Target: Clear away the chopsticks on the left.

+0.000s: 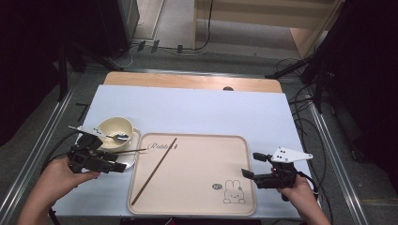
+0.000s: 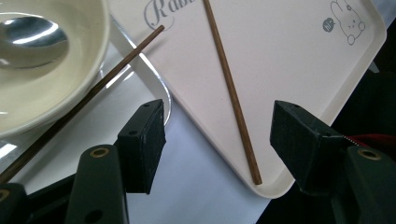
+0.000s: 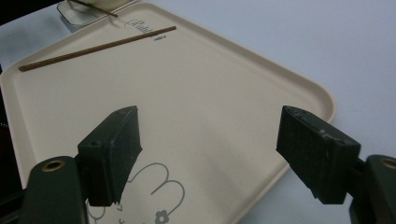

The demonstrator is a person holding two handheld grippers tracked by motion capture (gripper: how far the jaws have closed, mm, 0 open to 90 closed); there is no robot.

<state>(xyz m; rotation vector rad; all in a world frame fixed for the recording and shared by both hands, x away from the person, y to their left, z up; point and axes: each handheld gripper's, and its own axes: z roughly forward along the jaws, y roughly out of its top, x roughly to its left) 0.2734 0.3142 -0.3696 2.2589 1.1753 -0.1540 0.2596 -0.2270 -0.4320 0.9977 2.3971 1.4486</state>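
Observation:
A beige tray (image 1: 197,159) with a rabbit drawing lies on the pale mat. One brown chopstick (image 1: 155,171) lies slantwise on the tray's left half. A second chopstick (image 1: 133,150) rests across the small dish (image 1: 129,159) under the cream bowl (image 1: 115,127), its tip over the tray's rim. A metal spoon (image 1: 119,137) sits in the bowl. My left gripper (image 1: 121,162) hovers at the tray's left edge, open and empty; in the left gripper view (image 2: 217,126) the tray's chopstick (image 2: 231,93) shows beyond the jaws. My right gripper (image 1: 250,164) is open over the tray's right side (image 3: 210,135).
The pale blue mat (image 1: 197,110) covers a wooden table (image 1: 187,82) whose far edge shows. Cables (image 1: 300,98) and stands lie on the floor to the right and beyond the table. Metal rails (image 1: 42,140) run along both sides.

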